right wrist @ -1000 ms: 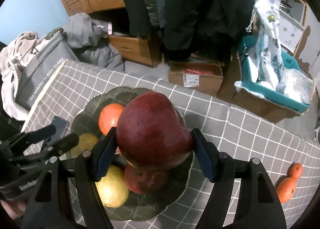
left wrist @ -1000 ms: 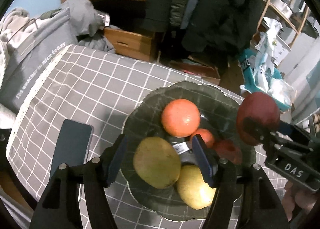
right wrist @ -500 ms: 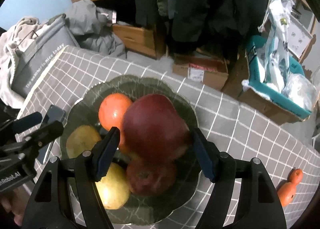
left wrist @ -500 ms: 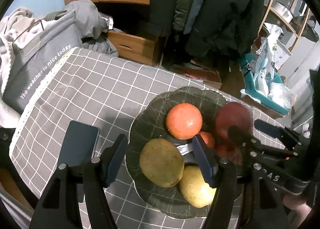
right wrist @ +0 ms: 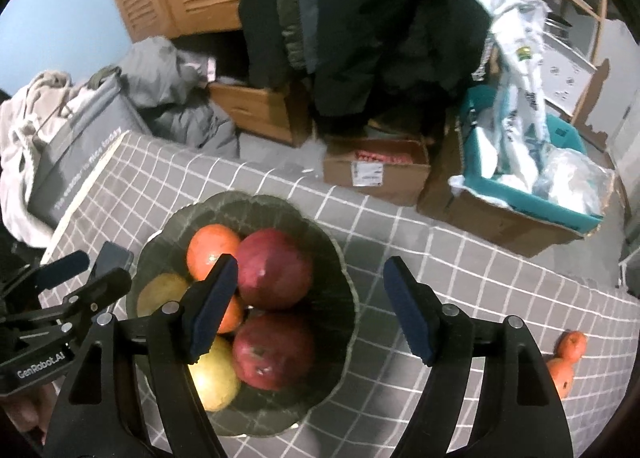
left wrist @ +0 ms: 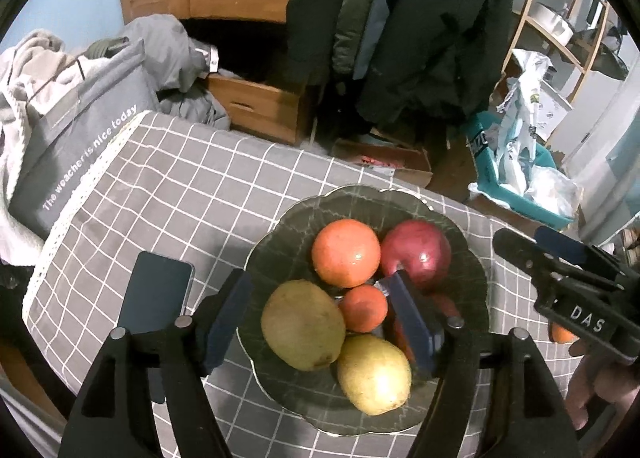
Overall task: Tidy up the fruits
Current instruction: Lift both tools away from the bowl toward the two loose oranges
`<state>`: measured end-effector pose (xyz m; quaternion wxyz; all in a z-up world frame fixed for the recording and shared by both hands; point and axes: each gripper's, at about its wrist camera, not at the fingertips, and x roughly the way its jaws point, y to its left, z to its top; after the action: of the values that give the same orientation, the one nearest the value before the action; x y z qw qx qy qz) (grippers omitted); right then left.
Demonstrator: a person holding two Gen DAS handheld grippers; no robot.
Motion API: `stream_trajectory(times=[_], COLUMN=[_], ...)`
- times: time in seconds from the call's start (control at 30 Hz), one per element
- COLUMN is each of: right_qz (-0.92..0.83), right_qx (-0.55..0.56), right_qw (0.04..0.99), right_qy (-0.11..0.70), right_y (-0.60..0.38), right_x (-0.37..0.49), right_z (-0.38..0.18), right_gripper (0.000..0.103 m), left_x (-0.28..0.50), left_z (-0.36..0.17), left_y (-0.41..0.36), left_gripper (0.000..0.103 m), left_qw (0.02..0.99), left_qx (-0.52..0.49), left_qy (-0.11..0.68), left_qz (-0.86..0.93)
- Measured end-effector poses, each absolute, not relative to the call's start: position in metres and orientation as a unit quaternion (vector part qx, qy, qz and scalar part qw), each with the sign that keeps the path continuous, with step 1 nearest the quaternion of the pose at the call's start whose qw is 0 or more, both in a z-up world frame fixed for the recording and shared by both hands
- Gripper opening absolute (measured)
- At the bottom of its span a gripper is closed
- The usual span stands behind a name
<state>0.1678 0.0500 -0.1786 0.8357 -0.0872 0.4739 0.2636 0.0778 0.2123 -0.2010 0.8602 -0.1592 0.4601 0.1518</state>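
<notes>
In the dark bowl [right wrist: 344, 278], the large red apple [right wrist: 274, 268] now rests beside the orange [right wrist: 210, 250], released by the right gripper [right wrist: 312, 304], whose jaws just widened empty. The left gripper [left wrist: 320, 322], also just widening, holds nothing; small oranges [right wrist: 566, 358] remain outside.

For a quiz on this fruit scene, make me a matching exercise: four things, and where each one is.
Things:
1. big red apple
2. phone
3. small orange fruits
4. grey bag

Places:
A. on the cloth, outside the bowl, right wrist view's lower right
B. beyond the table's edge
C. in the bowl
D. flat on the cloth, beside the bowl

Pairs: 1-C, 2-D, 3-A, 4-B
</notes>
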Motion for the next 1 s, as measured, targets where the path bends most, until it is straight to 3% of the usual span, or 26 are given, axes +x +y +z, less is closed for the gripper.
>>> stream_trajectory(times=[0.5, 0.6, 1.0], right_qz=[0.227, 0.218, 0.188], right_qx=[-0.09, -0.093, -0.081], right_qw=[0.872, 0.88, 0.905], right_qy=[0.424, 0.411, 0.373], right_y=[-0.002, -0.014, -0.068], right_x=[0.149, 0.143, 0.122], right_z=[-0.128, -0.117, -0.079], right_gripper=[0.076, 0.076, 0.081], left_x=[0.069, 0.067, 0.062], left_z=[-0.161, -0.151, -0.119], left_y=[0.184, 0.177, 0.137], left_gripper=[0.081, 0.088, 0.089], left_qw=[0.883, 0.89, 0.906], left_qx=[-0.143, -0.137, -0.106], left_qy=[0.427, 0.417, 0.399], left_qz=[0.131, 0.128, 0.096])
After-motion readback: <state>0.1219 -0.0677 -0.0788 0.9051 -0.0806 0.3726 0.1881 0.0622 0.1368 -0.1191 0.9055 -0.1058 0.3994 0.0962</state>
